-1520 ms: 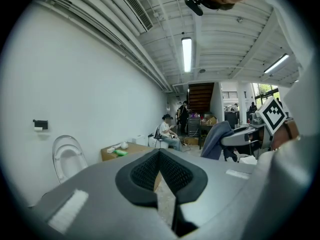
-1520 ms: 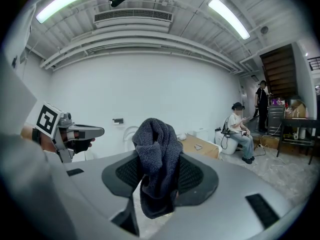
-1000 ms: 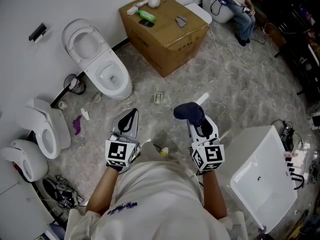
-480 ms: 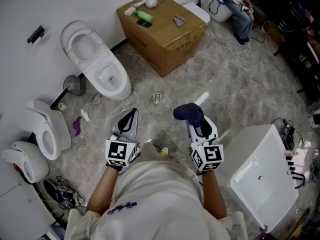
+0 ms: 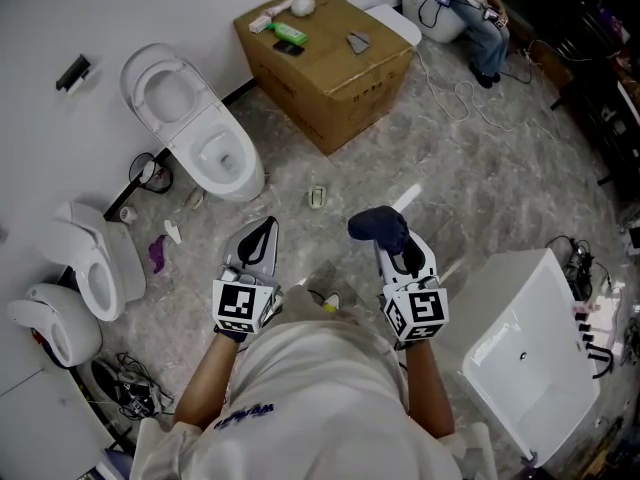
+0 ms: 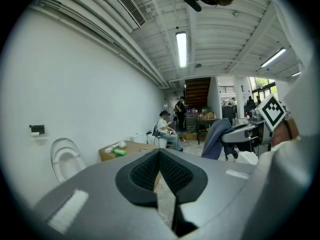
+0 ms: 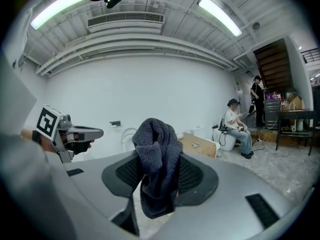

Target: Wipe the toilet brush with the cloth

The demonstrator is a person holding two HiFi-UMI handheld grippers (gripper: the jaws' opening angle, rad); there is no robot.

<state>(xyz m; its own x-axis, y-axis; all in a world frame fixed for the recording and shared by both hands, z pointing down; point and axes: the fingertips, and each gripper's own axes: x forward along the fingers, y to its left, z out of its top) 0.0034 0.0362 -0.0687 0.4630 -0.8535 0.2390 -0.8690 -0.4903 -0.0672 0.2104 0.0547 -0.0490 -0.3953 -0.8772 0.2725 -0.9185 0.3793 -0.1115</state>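
Change vs 1 s ago: nil of note. Your head cam drifted a touch; nothing on the floor has moved.
Gripper station: both are where they were 1 s ago, low in front of you, side by side, well apart, touching nothing on the floor.
Task effect: my judgement is that no wiping has begun. The cloth is ready but has not met any brush; you're paused.
Persons: 2 beyond you in the right gripper view, a seated person [image 7: 235, 126] and a standing person [image 7: 257, 96] by the stairs.
White basin [image 5: 530, 353]: 1, on the floor to your right.
Cardboard box [image 5: 330, 78]: 1, by the wall ahead.
Toilets [image 5: 205, 143]: 3 along the wall on your left, the nearest to the box w/ its lid up. More white fixtures sit near the seated person; can't count them.
Grippers: 2.
Left gripper [image 6: 160, 159]: jaws together, nothing between.
Right gripper [image 7: 160, 176]: jaws clamped on the cloth.
Cloth [image 7: 157, 144]: 1, dark knit, bunched. It stands up out of the right jaws & hangs a little below.
Toilet brush: 0 confirmed. A white stick [image 5: 405, 198] on the floor just beyond the cloth may be its handle. A white round-headed item [image 5: 305, 4] on the box is another candidate. Cannot tell which.
Box-top smalls: green item [image 5: 293, 34] 1, grey item [image 5: 362, 41] 1.
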